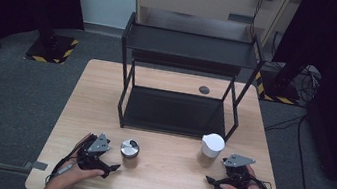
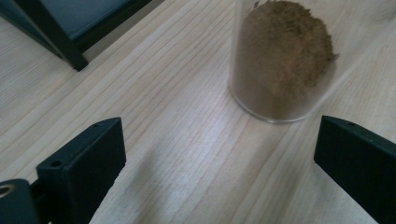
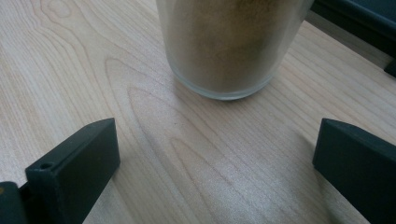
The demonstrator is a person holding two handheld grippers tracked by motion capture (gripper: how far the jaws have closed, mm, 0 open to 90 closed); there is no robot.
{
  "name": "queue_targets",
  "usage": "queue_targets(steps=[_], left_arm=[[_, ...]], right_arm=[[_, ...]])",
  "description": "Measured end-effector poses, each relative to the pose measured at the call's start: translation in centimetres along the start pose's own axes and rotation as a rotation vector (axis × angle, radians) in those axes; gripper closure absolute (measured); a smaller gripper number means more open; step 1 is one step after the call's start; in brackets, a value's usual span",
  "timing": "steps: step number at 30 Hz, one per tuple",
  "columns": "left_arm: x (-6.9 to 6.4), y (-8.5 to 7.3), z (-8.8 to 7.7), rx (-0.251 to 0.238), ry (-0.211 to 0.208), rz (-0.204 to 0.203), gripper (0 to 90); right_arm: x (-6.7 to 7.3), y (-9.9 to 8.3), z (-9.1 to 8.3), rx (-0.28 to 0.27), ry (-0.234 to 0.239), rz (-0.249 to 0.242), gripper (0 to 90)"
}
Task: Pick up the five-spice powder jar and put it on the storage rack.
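A short glass jar (image 1: pixel 129 150) with a silver lid stands near the table's front, left of centre. In the left gripper view the same short jar (image 2: pixel 282 65) holds brown powder and stands just ahead of the jaws. My left gripper (image 1: pixel 109 159) (image 2: pixel 219 154) is open, with bare wood between its jaws. A taller jar (image 1: pixel 211 149) with a white lid stands right of centre. Its glass base (image 3: pixel 229 42), full of tan powder, stands right in front of my right gripper (image 1: pixel 218 172) (image 3: pixel 215 154), which is open and apart from it.
A black two-tier shelf rack (image 1: pixel 188 52) stands across the back half of the wooden table (image 1: pixel 163 184). One of its legs (image 2: pixel 60 42) is near the left gripper, and its lower frame (image 3: pixel 355 18) lies behind the taller jar. A small dark disc (image 1: pixel 203 89) lies under the rack.
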State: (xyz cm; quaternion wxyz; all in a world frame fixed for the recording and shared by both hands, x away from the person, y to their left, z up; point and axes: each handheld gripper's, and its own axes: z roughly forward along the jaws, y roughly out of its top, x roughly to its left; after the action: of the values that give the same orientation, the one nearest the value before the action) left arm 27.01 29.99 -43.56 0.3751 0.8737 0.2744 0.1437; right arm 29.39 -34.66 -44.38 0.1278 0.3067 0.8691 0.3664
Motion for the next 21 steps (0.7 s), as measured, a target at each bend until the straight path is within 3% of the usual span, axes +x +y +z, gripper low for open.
queue_targets(steps=[21], left_arm=[[-0.8, 0.65, 0.46, -0.048, -0.039, 0.033, 2.0]], right_arm=[[-0.01, -0.02, -0.01, -0.001, 0.001, 0.0, 1.3]])
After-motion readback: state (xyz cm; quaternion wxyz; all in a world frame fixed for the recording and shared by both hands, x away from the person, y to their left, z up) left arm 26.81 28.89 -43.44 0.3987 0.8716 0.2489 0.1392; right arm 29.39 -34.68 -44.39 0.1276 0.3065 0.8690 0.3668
